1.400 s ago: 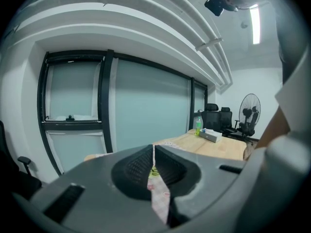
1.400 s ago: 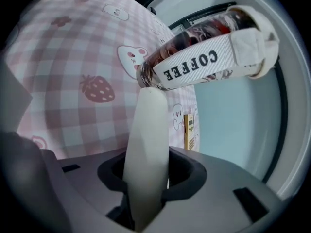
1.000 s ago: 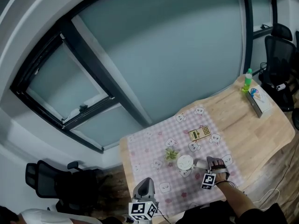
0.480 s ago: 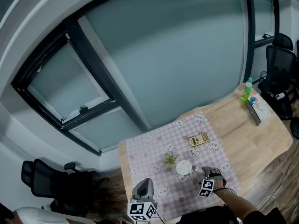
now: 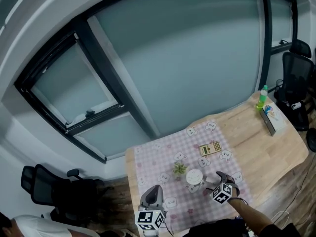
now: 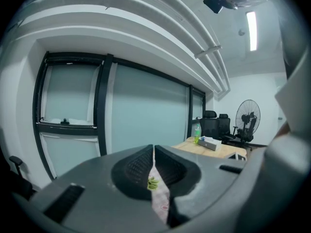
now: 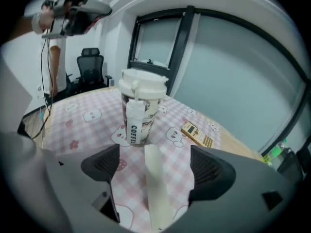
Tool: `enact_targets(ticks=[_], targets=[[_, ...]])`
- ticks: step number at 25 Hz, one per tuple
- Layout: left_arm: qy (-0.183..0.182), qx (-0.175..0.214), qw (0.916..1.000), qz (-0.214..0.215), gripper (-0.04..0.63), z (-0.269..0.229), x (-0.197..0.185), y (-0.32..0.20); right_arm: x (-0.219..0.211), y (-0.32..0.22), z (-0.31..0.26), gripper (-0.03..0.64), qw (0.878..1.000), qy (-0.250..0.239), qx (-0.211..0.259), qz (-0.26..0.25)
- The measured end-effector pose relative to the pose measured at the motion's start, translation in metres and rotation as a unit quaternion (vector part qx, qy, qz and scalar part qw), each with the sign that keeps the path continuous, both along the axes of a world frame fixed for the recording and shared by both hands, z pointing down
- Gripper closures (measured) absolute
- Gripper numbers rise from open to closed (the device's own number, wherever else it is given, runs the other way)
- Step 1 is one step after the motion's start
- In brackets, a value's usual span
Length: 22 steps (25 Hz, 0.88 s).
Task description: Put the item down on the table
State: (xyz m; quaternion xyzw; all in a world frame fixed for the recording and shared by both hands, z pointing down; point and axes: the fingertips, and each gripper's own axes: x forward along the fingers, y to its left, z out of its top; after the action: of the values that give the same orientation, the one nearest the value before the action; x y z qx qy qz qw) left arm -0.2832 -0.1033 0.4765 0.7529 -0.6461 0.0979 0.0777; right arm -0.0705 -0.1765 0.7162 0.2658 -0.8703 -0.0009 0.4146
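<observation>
A white lidded coffee cup [image 5: 194, 177] with a "COFFEE" stick on its side stands upright on the pink checked tablecloth [image 5: 158, 157]. In the right gripper view the cup [image 7: 140, 110] is just ahead of the jaws, apart from them. My right gripper [image 5: 211, 185] [image 7: 155, 164] is open wide, its pads touching nothing. A pale white strip [image 7: 154, 183] runs along the middle between the jaws. My left gripper [image 5: 153, 193] [image 6: 154, 166] is shut and empty, held up at the table's near edge.
A yellow calculator [image 5: 210, 148] [image 7: 197, 134] lies beyond the cup, and a small green plant [image 5: 179, 168] is to the cup's left. At the far right of the wooden table stand a green bottle [image 5: 260, 97] and a tissue box [image 5: 271, 116]. Black office chairs [image 5: 296, 68] surround the table.
My right gripper has opened and drawn back a little from the cup, which now stands free on the cloth. The left gripper has stayed put.
</observation>
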Motion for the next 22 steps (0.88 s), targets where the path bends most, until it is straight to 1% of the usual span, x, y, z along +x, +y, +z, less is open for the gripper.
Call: enact_targets(ticks=[2, 4, 7, 9, 10, 11, 12, 13, 16, 20, 22], targets=[[-0.002, 0.002, 1.0, -0.001, 0.584, -0.002, 0.001, -0.001, 0.0, -0.005, -0.021, 0.178, 0.999, -0.046, -0.011, 0.021], [-0.002, 0.004, 1.0, -0.003, 0.584, -0.003, 0.0, 0.0, -0.001, -0.008, -0.044, 0.178, 0.994, -0.1, -0.019, 0.038], [-0.006, 0.01, 0.9999, -0.002, 0.584, -0.007, 0.0, -0.001, -0.004, -0.009, -0.082, 0.179, 0.982, -0.181, -0.028, 0.051], [-0.006, 0.014, 0.9999, -0.005, 0.584, -0.01, 0.0, -0.001, -0.001, -0.008, -0.106, 0.184, 0.971, -0.23, -0.029, 0.06], [-0.006, 0.016, 0.9998, -0.006, 0.584, -0.011, 0.0, 0.0, 0.003, -0.008, -0.118, 0.254, 0.964, -0.255, -0.03, 0.068], [-0.007, 0.018, 0.9998, -0.006, 0.584, -0.013, 0.0, -0.001, 0.008, -0.008, -0.129, 0.479, 0.957, -0.279, -0.029, 0.078], [-0.008, 0.02, 0.9998, -0.007, 0.584, -0.015, 0.0, -0.001, 0.011, -0.009, -0.137, 0.585, 0.951, -0.296, -0.028, 0.084], [-0.009, 0.021, 0.9997, -0.007, 0.584, -0.016, 0.0, -0.001, 0.014, -0.01, -0.143, 0.6, 0.948, -0.304, -0.025, 0.087], [-0.008, 0.026, 0.9996, -0.01, 0.584, -0.02, 0.0, -0.002, 0.022, -0.012, -0.152, 0.601, 0.95, -0.298, -0.005, 0.095], [-0.006, 0.029, 0.9995, -0.01, 0.584, -0.021, 0.003, 0.001, 0.027, -0.008, -0.161, 0.601, 0.949, -0.299, 0.003, 0.099], [-0.008, 0.032, 0.9994, -0.009, 0.584, -0.023, 0.006, 0.003, 0.029, -0.005, -0.17, 0.601, 0.945, -0.31, 0.006, 0.101]])
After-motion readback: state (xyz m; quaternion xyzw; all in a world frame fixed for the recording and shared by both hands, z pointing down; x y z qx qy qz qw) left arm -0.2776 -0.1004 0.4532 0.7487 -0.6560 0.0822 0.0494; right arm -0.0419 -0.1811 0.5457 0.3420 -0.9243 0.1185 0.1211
